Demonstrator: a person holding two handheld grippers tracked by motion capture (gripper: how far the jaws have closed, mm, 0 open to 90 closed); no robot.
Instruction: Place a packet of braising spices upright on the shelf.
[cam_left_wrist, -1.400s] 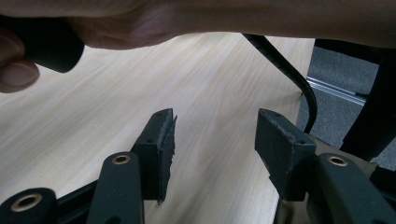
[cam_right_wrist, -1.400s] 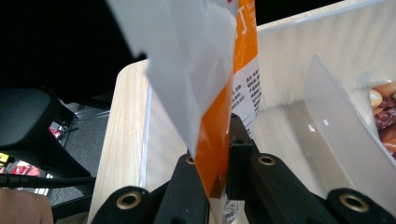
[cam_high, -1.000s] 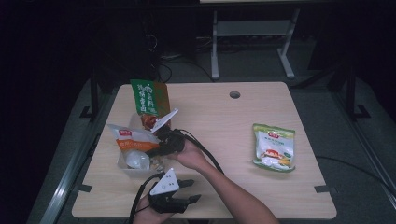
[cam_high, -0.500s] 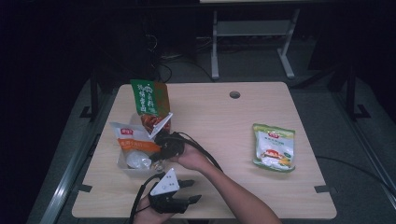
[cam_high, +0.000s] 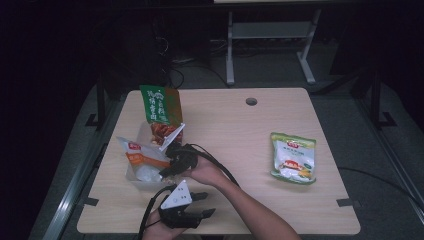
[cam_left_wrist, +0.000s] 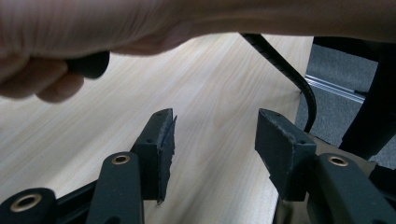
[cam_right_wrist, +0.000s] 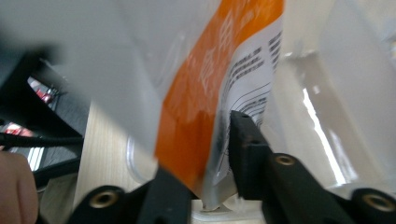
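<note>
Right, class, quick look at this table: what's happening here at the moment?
A person is packing snack bags into a clear container at the table's left. The right gripper reaches into it, an orange-and-white bag between its jaws, which have just been opening, so the bag seems to be being let go. A green bag stands at the container's far end. The left gripper waits open over bare table. A yellow-green bag lies apart on the right.

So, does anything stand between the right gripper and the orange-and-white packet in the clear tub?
Nothing visible does. The orange-and-white packet already sits between the jaws of the right gripper, which have just been opening. Whether the pads press on it I cannot tell.
</note>
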